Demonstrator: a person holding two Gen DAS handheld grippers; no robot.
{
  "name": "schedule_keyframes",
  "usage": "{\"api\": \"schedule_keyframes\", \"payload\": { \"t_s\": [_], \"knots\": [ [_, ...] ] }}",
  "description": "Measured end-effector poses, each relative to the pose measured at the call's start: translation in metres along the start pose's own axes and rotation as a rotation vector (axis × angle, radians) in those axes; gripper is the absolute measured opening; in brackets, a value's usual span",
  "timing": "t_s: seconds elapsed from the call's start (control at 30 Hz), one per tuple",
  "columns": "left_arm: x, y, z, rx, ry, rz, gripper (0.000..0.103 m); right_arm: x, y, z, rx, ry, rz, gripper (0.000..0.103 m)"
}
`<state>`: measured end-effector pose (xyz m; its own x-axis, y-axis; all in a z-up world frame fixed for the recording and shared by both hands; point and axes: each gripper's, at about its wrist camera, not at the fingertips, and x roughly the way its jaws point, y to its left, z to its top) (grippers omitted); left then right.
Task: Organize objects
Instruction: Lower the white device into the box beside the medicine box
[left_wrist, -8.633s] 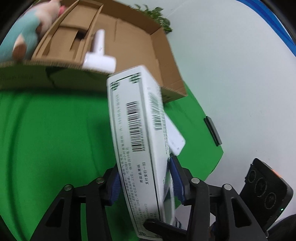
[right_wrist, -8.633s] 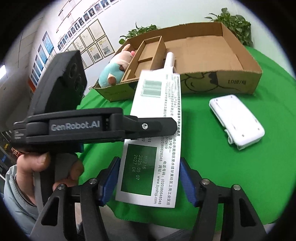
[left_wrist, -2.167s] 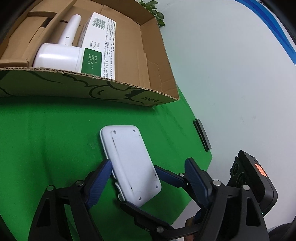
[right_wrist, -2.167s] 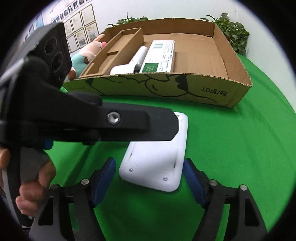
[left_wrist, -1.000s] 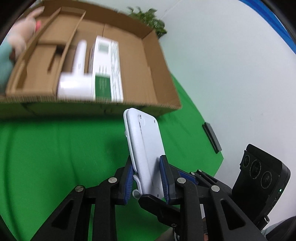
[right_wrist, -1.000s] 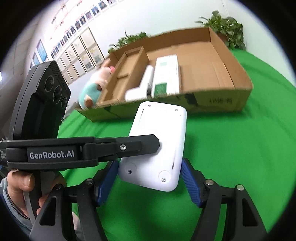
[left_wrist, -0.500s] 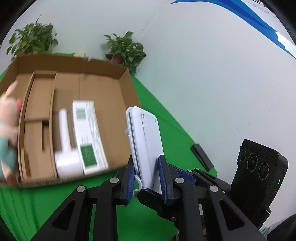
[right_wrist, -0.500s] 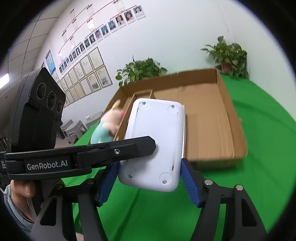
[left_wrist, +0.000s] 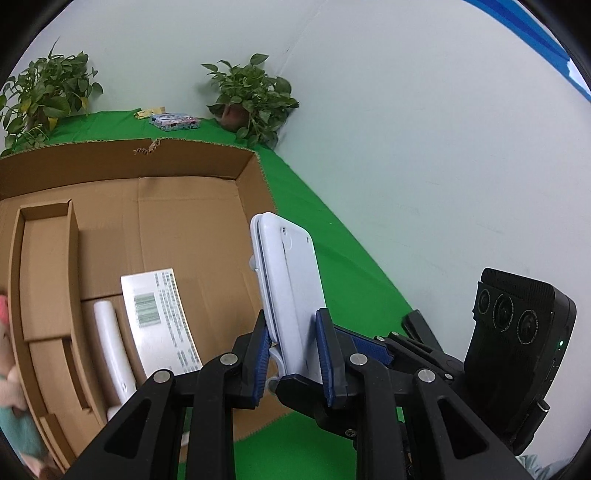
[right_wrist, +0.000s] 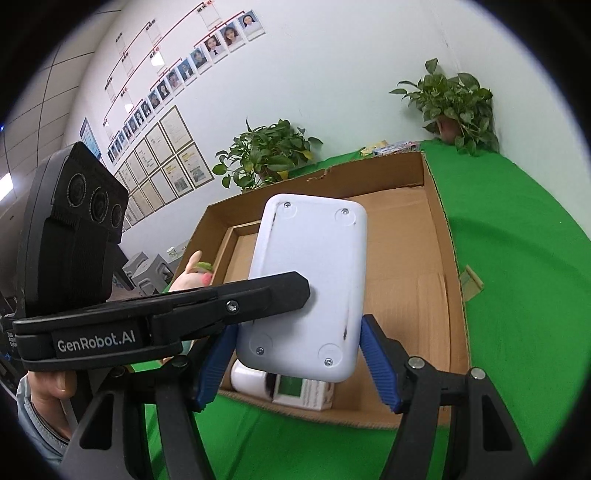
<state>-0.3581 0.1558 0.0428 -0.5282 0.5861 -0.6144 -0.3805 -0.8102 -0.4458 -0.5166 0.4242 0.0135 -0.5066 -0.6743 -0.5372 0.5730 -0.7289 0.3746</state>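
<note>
A flat white plastic device (left_wrist: 288, 277) hangs in the air over the front wall of an open cardboard box (left_wrist: 147, 206). My left gripper (left_wrist: 293, 354) is shut on its two flat faces near the lower end. My right gripper (right_wrist: 299, 365) is closed across the width of the same device (right_wrist: 310, 280), blue pads against both long edges. The left gripper's finger (right_wrist: 221, 306) crosses the right wrist view from the left, held by a person's hand (right_wrist: 48, 384). In the box (right_wrist: 406, 258) lie a white printed carton (left_wrist: 159, 321) and a white handled appliance (left_wrist: 110, 343).
A plush toy (left_wrist: 11, 387) leans outside the box's left wall. Cardboard dividers (left_wrist: 48, 280) fill the box's left part; its right part shows bare floor. Green cloth (right_wrist: 517, 258) covers the table. Potted plants (left_wrist: 251, 96) and a colourful packet (left_wrist: 173, 122) stand by the white wall.
Both grippers have risen with the white device and carried it from the green cloth toward and above the box's front wall. The grip on it looks the same.
</note>
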Motion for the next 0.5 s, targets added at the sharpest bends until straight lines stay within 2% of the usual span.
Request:
{"api": "schedule_keyframes", "payload": {
  "t_s": [0.17,0.5],
  "knots": [
    [0.034,0.015,-0.004,-0.038,0.055,0.038,0.02,0.018,-0.02,0.004,0.031,0.06,0.026,0.067],
    [0.094,0.047,-0.044,-0.144,0.165,0.094,0.02,0.058,-0.055,-0.035,0.11,0.24,0.079,0.067]
  ]
}}
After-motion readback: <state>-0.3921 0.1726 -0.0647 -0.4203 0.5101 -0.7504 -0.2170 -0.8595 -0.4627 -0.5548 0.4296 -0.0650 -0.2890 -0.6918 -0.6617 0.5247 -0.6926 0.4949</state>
